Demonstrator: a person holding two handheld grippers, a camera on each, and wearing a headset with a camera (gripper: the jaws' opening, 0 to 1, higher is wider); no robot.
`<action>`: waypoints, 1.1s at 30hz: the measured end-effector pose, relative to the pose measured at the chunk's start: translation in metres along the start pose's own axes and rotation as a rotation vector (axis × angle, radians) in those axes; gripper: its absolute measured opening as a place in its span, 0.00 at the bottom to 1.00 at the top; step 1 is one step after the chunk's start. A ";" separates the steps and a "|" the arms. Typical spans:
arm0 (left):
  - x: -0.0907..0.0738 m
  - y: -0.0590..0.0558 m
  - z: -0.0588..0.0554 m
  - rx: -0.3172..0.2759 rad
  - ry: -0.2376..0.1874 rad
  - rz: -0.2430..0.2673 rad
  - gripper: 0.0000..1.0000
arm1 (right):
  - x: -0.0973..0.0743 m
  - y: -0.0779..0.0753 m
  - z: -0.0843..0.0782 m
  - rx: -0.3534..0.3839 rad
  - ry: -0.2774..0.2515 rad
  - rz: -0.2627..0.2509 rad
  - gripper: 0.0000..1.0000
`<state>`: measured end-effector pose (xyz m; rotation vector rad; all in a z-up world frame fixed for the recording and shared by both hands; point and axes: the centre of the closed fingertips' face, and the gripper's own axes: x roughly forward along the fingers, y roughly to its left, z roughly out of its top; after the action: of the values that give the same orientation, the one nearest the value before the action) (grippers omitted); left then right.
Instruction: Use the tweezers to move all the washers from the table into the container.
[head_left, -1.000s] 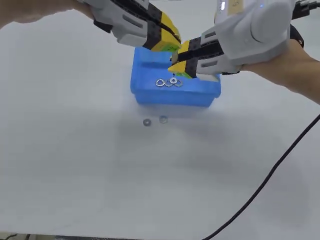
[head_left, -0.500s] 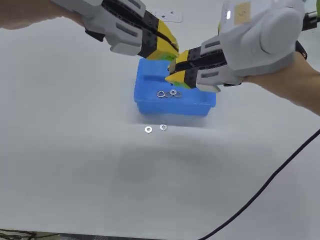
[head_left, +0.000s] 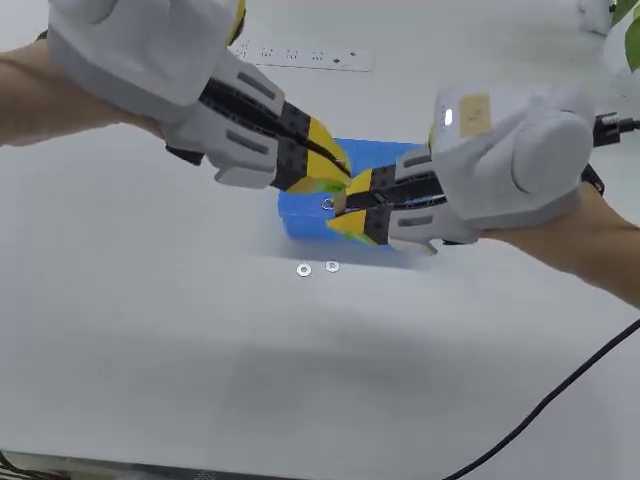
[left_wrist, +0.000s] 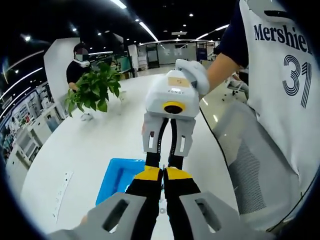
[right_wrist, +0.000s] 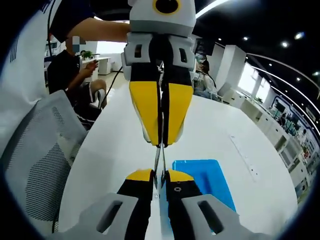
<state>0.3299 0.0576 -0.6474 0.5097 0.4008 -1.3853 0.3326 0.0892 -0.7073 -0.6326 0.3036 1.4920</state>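
The left tool (head_left: 338, 180) and the right tool (head_left: 342, 212) are meeting tip to tip over the blue container (head_left: 300, 225). Both are pinching their jaws together on the thin tweezers (right_wrist: 160, 152). Two washers (head_left: 304, 269) are lying on the bench (head_left: 150, 340), just in front of the container.

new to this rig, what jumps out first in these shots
The left claw and right claw meet tip to tip in the middle of the head view, both shut on thin tweezers. Beneath them sits the blue container, with two washers on the white table just in front of it.
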 end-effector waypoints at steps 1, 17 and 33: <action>0.000 -0.002 -0.001 -0.006 -0.001 0.000 0.05 | 0.001 0.002 -0.001 0.001 0.002 0.004 0.10; 0.017 -0.018 -0.031 -0.059 0.005 0.006 0.05 | 0.019 0.025 -0.026 -0.021 0.068 0.050 0.10; 0.029 -0.009 -0.052 -0.086 0.009 0.004 0.05 | 0.035 0.017 -0.050 0.019 0.082 0.063 0.11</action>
<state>0.3270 0.0618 -0.7072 0.4460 0.4648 -1.3566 0.3286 0.0897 -0.7706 -0.6752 0.4036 1.5244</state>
